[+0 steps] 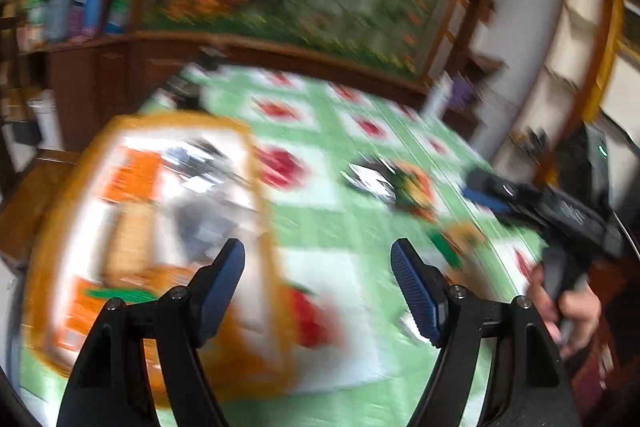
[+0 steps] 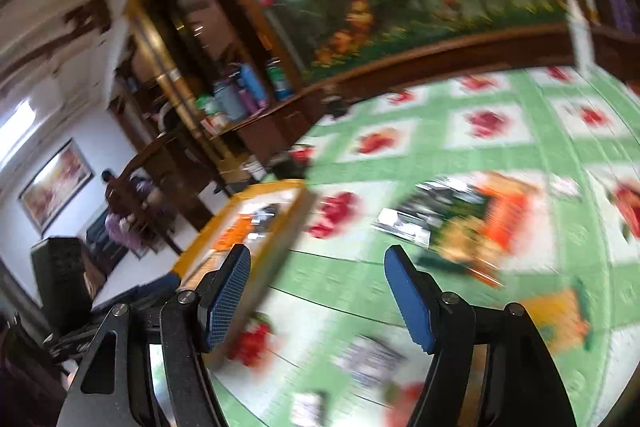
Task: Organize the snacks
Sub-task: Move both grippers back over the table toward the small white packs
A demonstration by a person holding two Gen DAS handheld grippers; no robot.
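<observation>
Overhead, both views are motion-blurred. The left gripper (image 1: 318, 287) hangs with jaws spread and nothing between them, the orange-rimmed tray (image 1: 256, 163) of snacks at its ten o'clock. The right gripper (image 2: 318, 295) is likewise agape and unloaded; loose snack packets (image 2: 460, 219) lie at its one o'clock on the green floral tablecloth (image 2: 560, 155).

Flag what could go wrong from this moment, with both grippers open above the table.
Both views are smeared by fast motion, so aim may be poor.

1. The left gripper hangs near the orange-rimmed tray; a quick swing could clip its rim.
2. The loose snack packets overlap on the tablecloth; the right gripper might pinch two or shove them.
</observation>
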